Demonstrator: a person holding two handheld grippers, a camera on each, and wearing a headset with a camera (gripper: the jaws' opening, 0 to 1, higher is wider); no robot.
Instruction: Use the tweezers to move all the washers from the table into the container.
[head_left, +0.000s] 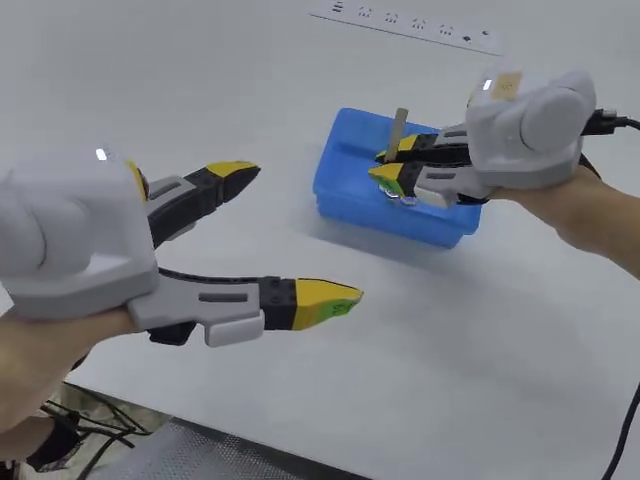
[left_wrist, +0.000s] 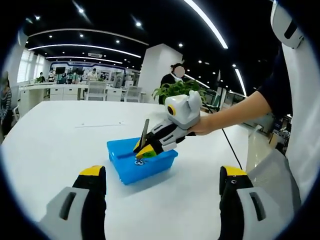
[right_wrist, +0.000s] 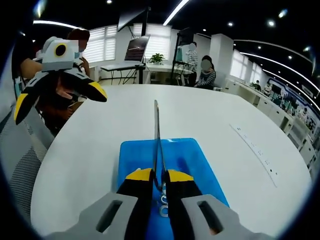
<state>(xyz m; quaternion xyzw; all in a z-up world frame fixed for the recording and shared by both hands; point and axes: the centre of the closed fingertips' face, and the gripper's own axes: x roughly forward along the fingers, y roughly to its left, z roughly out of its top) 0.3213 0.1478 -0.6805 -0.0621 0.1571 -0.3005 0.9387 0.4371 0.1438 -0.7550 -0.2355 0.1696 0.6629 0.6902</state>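
A blue container (head_left: 345, 180) stands on the white table. My right gripper (head_left: 388, 166) hovers over it, shut on a pair of metal tweezers (head_left: 400, 128) that stick out past its yellow tips. The right gripper view has the tweezers (right_wrist: 156, 130) running forward between the shut gripper (right_wrist: 159, 176) above the container (right_wrist: 185, 155), with small silver washers (right_wrist: 163, 204) lying inside, just under the jaws. My left gripper (head_left: 285, 238) is held open to the left of the container, nothing in it. From the left gripper view (left_wrist: 162, 172) the washers (left_wrist: 139, 161) sit in the container (left_wrist: 150, 167).
A white power strip (head_left: 410, 25) lies at the table's far edge. A black cable (head_left: 622, 420) runs down the right side. The table's near edge (head_left: 200, 420) is close below my left hand. People and desks stand in the background.
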